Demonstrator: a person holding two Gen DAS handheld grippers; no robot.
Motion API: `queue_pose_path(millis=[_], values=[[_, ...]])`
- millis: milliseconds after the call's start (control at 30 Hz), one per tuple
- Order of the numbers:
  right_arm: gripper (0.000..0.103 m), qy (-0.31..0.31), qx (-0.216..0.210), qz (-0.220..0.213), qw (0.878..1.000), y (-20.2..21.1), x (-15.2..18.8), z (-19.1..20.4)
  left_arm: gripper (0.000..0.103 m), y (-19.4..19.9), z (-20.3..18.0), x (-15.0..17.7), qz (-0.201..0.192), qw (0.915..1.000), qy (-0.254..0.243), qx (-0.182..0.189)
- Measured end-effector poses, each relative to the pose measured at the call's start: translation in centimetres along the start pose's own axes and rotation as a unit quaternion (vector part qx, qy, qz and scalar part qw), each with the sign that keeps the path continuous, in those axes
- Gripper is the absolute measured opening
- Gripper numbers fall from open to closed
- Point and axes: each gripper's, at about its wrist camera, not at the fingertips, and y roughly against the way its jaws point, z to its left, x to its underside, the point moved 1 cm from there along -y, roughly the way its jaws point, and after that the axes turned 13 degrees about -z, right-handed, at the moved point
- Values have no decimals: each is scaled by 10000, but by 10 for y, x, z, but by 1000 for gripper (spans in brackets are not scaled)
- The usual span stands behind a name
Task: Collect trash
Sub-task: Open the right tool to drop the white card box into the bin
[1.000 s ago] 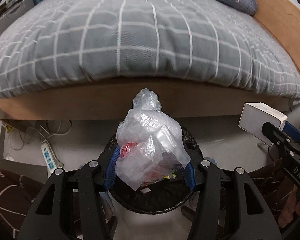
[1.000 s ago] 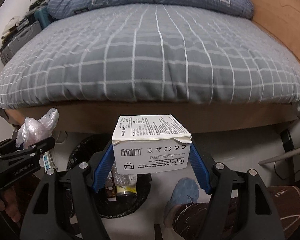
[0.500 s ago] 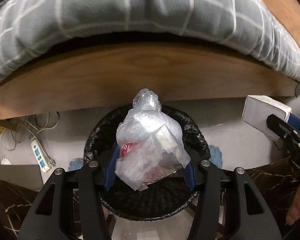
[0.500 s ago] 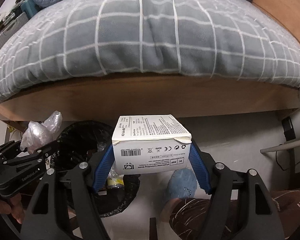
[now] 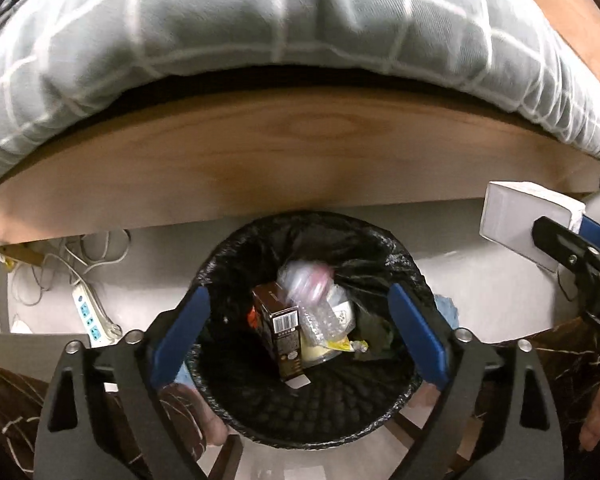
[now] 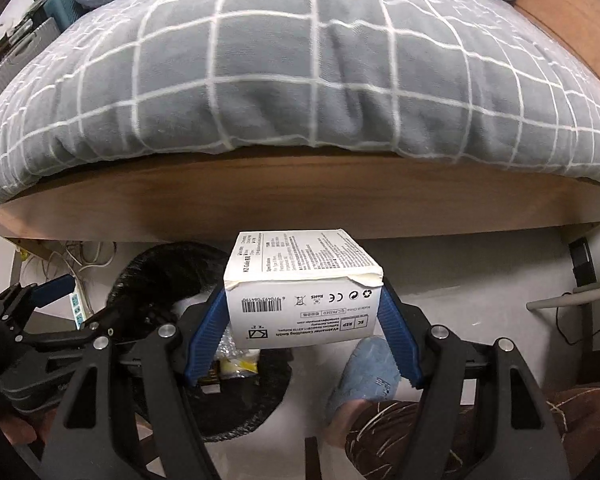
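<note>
— What is seen at the left gripper?

— Its blue fingers are spread wide with nothing between them, low in the frame over the black-lined bin. A blurred clear plastic bag is seen inside, at the centre, beside a brown carton.

— And the right gripper?

— The white box is clamped between its fingers at mid-frame, below the bed frame; the bin is left of it.
</note>
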Motion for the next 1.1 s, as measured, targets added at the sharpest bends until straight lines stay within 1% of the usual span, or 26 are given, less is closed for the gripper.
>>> queue_pose_path(millis=[167,333,433,567,667,867,1000,1033,1100], values=[[68,90,-200,-55,9997,2,-5,24,97,18,28,1,-217,9996,174,-106],[68,276,-372,-25,9989,4,-5,57,97,33,58,5,-364,9984,339,-262],[68,351,-452,81,9983,2,0,74,97,38,76,7,-412,9974,412,-416],[68,415,-565,319,9970,-7,7,94,97,40,95,10,-377,9964,560,-511],[68,481,-609,403,9962,-11,11,106,97,40,106,14,-359,9960,606,-555],[69,640,-696,490,9943,-13,13,123,97,38,124,20,-268,9949,755,-614],[69,759,-642,537,9936,-16,15,129,97,35,129,23,-231,9944,799,-650],[70,767,-640,522,9936,-16,15,130,97,35,130,23,-235,9943,807,-663],[77,777,-588,437,9943,-16,15,132,97,34,130,23,-241,9938,800,-739]])
